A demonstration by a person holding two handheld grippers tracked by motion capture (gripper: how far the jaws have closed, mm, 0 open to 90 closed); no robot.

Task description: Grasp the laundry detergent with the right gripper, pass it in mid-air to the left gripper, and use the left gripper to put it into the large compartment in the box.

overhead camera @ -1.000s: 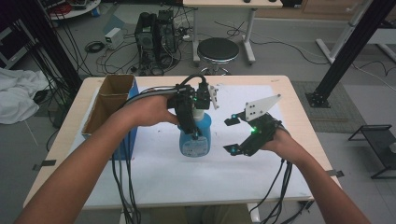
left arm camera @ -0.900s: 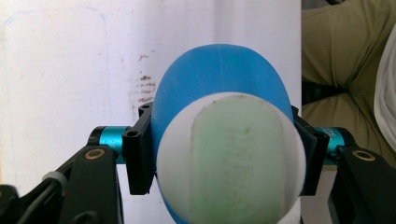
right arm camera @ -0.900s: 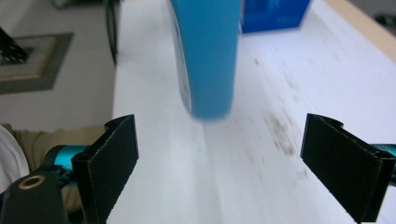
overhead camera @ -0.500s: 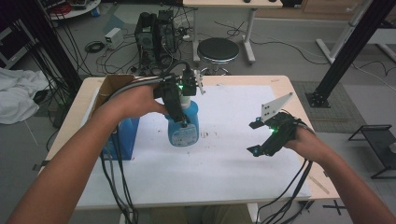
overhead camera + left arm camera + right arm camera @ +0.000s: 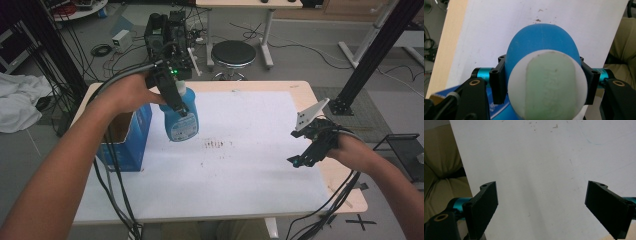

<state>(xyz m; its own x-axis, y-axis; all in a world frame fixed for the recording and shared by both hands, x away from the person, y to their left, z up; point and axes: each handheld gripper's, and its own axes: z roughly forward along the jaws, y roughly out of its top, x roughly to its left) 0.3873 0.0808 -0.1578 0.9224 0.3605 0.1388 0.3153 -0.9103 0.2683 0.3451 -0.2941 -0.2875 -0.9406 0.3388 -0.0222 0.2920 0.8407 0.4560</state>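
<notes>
The blue bottle (image 5: 181, 116) has a rounded body, a white neck and cap, and a pale label on its front whose print is too small to read. It is held in the air over the left part of the white sheet (image 5: 240, 160), just beside the blue box (image 5: 131, 142), and it is tilted. The left gripper (image 5: 172, 90) is clamped on the bottle near its shoulder. In the left gripper view the bottle (image 5: 541, 52) is seen from above; its white cap with a pale green top (image 5: 547, 87) hides most of the body, and the black jaws press on both sides.

The right gripper (image 5: 311, 150) stands apart over the right side of the sheet. Its jaws are spread wide with nothing between them, as the right gripper view (image 5: 541, 205) shows. Small brownish marks (image 5: 214, 145) lie on the sheet, perhaps crumbs or stains.
</notes>
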